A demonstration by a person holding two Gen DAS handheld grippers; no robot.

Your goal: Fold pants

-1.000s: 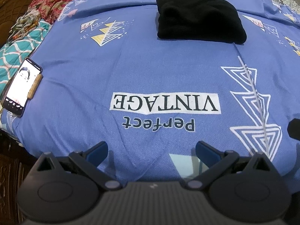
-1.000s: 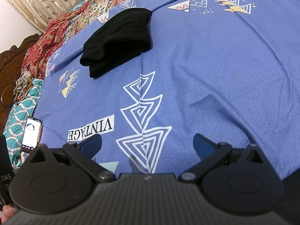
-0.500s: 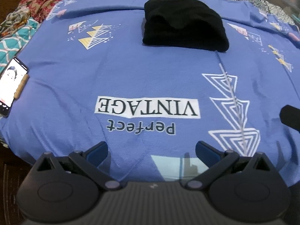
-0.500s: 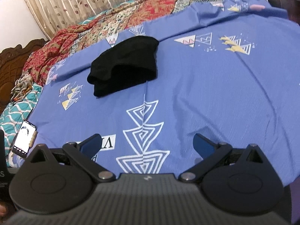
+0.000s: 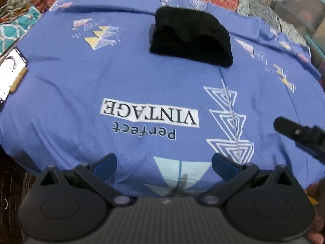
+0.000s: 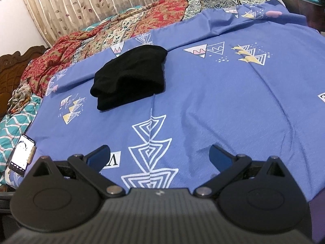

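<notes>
- The pants [image 5: 191,38] lie as a compact black bundle on the far middle of the bed [image 5: 61,93]; folding looks finished.
- Left gripper [image 5: 164,162] and right gripper [image 6: 158,154]: jaws spread, empty, well apart from the pants.

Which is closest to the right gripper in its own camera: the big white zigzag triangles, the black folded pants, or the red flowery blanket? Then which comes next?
From the right gripper, in the right wrist view:
1. White zigzag triangles, printed on the blue sheet between the gripper's fingers.
2. Black folded pants, farther up, slightly left of centre.
3. Red flowery blanket, bunched behind the pants by the curtain.
</notes>
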